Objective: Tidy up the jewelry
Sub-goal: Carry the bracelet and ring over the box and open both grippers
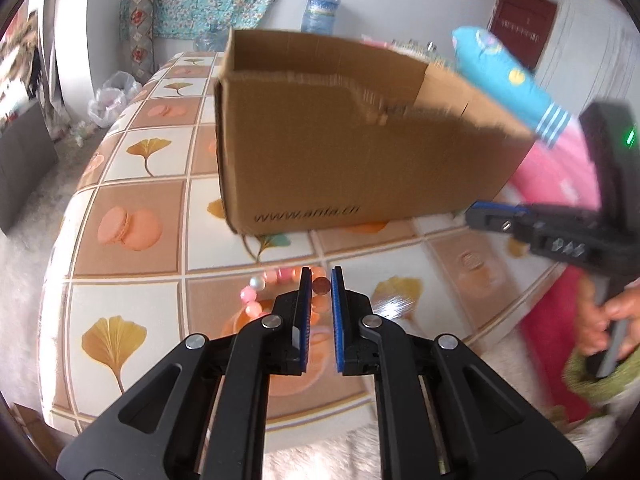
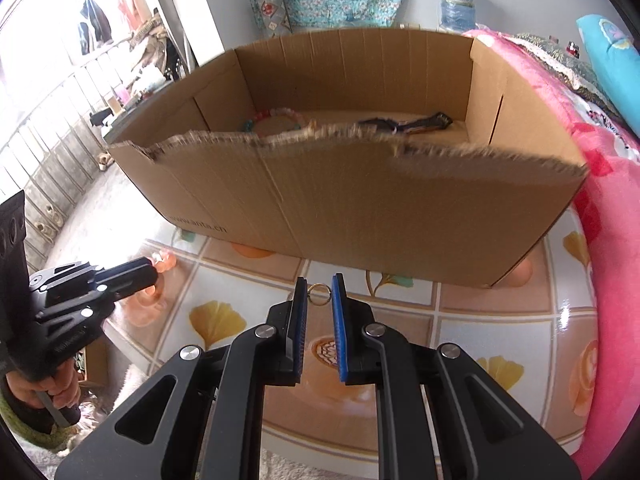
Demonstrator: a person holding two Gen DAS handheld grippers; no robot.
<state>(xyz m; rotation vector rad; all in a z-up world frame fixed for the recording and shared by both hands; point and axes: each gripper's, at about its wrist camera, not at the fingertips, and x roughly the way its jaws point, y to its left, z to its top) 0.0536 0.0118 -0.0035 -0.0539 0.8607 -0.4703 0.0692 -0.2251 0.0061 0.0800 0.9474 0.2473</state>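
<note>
A cardboard box (image 1: 352, 152) stands on the patterned table (image 1: 132, 160); it also shows in the right wrist view (image 2: 360, 208). Inside it lie a beaded bracelet (image 2: 276, 117) and a dark band (image 2: 412, 123). My left gripper (image 1: 321, 276) is narrowly open over a pink and white bead bracelet (image 1: 256, 292), with a brown bead (image 1: 321, 286) between its fingertips. My right gripper (image 2: 319, 282) is narrowly open around a small gold ring (image 2: 318, 293) on the table. The left gripper also shows in the right wrist view (image 2: 150, 274), and the right gripper in the left wrist view (image 1: 474, 212).
A pink bedcover (image 2: 612, 184) and a blue pillow (image 1: 504, 76) lie to the right of the table. Water jugs (image 1: 320, 12) stand by the far wall. A metal railing (image 2: 48, 168) runs at the left.
</note>
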